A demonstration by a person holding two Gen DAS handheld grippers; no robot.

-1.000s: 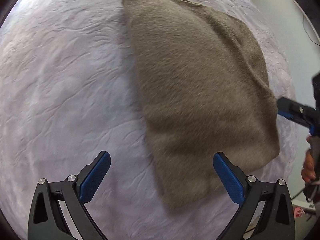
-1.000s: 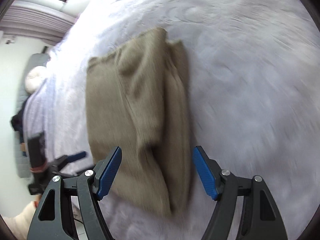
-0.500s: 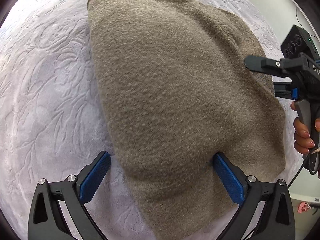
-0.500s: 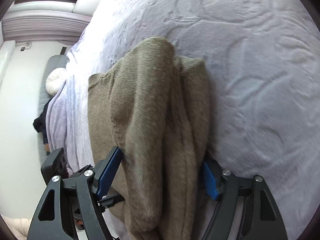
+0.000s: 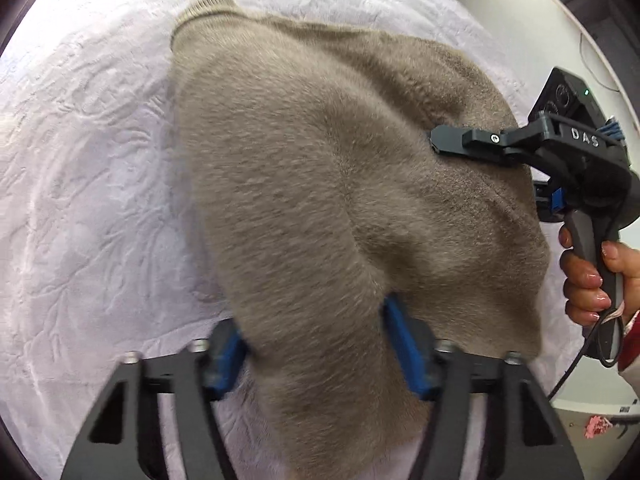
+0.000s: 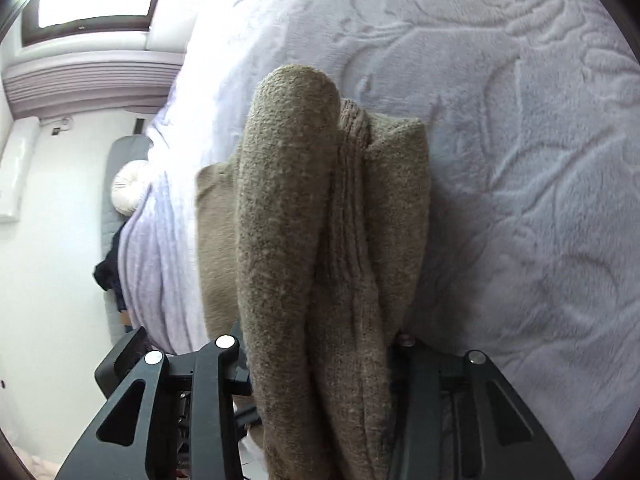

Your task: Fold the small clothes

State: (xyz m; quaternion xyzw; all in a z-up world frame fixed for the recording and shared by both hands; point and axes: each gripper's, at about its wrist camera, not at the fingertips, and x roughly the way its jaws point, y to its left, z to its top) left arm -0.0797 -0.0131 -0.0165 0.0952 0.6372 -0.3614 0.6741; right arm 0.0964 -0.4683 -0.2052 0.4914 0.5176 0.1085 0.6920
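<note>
A taupe knitted sweater (image 5: 320,168), folded into layers, lies on a pale embossed bedspread (image 5: 88,184). My left gripper (image 5: 316,348) has its jaws closing on the sweater's near edge, both blue pads (image 5: 404,344) pressing a raised ridge of knit. In the right wrist view my right gripper (image 6: 320,344) is closing on the stacked folds of the sweater (image 6: 288,220), which bulge up between its fingers and hide the pads. A person's hand (image 5: 584,276) holds that gripper at the sweater's right side, its upper finger (image 5: 480,140) lying on the knit.
The bedspread (image 6: 520,160) stretches wide beyond the sweater. The bed's edge drops to a white wall, a round cushion (image 6: 128,192) and dark clothes (image 6: 108,272) on the left. A cable (image 5: 576,364) hangs from the right gripper, above a pink item (image 5: 596,426) on the floor.
Both grippers have closed from wide open onto the sweater. The left one slid in over its near edge and bunched the knit into a ridge. The right one dropped onto the folds.
</note>
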